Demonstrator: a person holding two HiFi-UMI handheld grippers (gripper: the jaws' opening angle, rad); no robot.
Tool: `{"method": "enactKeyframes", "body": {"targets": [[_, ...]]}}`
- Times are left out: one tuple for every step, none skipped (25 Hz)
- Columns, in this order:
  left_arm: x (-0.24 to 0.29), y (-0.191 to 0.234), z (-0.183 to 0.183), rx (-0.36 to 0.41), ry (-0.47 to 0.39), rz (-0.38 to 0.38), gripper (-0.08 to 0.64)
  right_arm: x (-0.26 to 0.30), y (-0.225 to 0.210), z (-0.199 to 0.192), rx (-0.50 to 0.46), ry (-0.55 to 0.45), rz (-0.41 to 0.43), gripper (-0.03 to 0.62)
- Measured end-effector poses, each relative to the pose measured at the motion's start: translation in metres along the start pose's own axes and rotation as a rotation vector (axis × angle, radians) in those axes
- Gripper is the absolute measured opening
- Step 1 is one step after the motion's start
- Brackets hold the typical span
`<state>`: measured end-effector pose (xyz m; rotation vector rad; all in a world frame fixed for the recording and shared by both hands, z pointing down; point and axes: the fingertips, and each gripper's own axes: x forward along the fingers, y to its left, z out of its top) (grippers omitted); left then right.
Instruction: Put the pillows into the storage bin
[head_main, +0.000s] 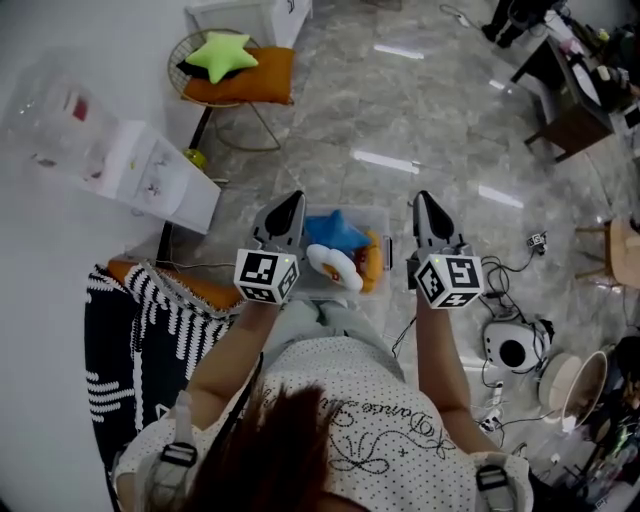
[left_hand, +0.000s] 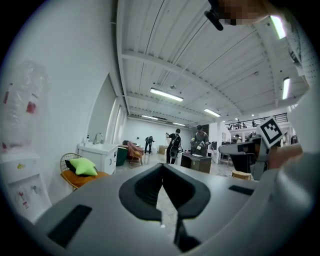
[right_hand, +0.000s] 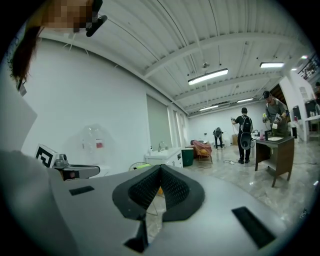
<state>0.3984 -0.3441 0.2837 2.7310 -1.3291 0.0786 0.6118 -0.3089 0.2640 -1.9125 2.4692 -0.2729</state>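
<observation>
— So, how are the arms held?
— Both forearms reach forward from the body, side by side. The left hand-held gripper (head_main: 289, 203) and the right hand-held gripper (head_main: 424, 200) point level, away from the person.
— Clenched or released?
— Both clenched, with nothing in them. In each gripper view the dark pads (left_hand: 142, 192) meet at the tip, and only the room shows beyond.
— Where are the pillows?
— The clear storage bin (head_main: 381, 222) sits on the floor, below and between the two hand-held grippers. A blue star pillow (head_main: 335, 232) lies in it, nearer the left hand-held gripper. A white-and-orange pillow (head_main: 333, 266) lies just beside it, toward the person.
— Any outside the bin?
— A green star pillow (head_main: 222, 55) rests well ahead of the left hand-held gripper, on an orange cushion (head_main: 250, 78) in a wire chair (head_main: 183, 50).
</observation>
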Motion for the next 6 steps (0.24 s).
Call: {"method": "enactKeyframes", "body": {"targets": [[0.0001, -0.0011, 0.0015, 0.003, 0.0, -0.001, 0.002, -0.0007, -0.0009, 0.0014, -0.002, -0.002, -0.002, 0.011], [0.0001, -0.0016, 0.0029, 0.007, 0.001, -0.001, 0.002, -0.0009, -0.0015, 0.003, -0.003, -0.005, -0.002, 0.011], [0.0002, -0.0018, 0.0041, 0.011, 0.002, 0.0, 0.002, -0.0008, -0.0021, 0.0047, -0.004, -0.008, -0.001, 0.011], [0.0003, -0.0019, 0.0051, 0.016, 0.003, 0.001, 0.002, -0.0007, -0.0027, 0.0061, -0.003, -0.012, 0.0, 0.011], [0.0003, -0.0022, 0.0061, 0.019, 0.004, 0.002, 0.002, -0.0007, -0.0034, 0.0074, -0.002, -0.015, 0.001, 0.011], [0.0003, -0.0026, 0.0069, 0.023, 0.004, 0.004, 0.002, -0.0008, -0.0041, 0.0086, 0.0, -0.017, 0.001, 0.011]]}}
